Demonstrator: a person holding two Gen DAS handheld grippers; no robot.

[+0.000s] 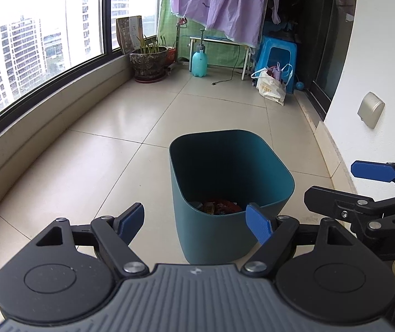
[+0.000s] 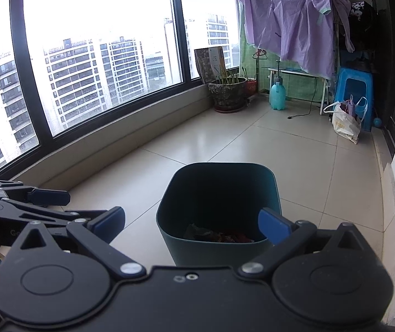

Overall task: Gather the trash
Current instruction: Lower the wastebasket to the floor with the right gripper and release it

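A dark teal bin (image 1: 205, 229) stands on the tiled floor right in front of both grippers; it also shows in the right wrist view (image 2: 214, 193). Red and orange wrappers (image 1: 220, 207) lie at its bottom, and show in the right wrist view too (image 2: 225, 236). My left gripper (image 1: 197, 222) is open and empty, just short of the bin's near rim. My right gripper (image 2: 194, 224) is open and empty, also at the near rim. The right gripper shows at the right edge of the left wrist view (image 1: 346, 185), and the left gripper at the left edge of the right wrist view (image 2: 67, 207).
A low ledge under the window (image 1: 45, 127) runs along the left. A white wall (image 1: 385, 55) is close on the right. At the far end stand a plant pot (image 1: 149, 62), a light blue spray bottle (image 1: 199, 62), a blue stool (image 1: 277, 52) and a white plastic bag (image 1: 270, 87).
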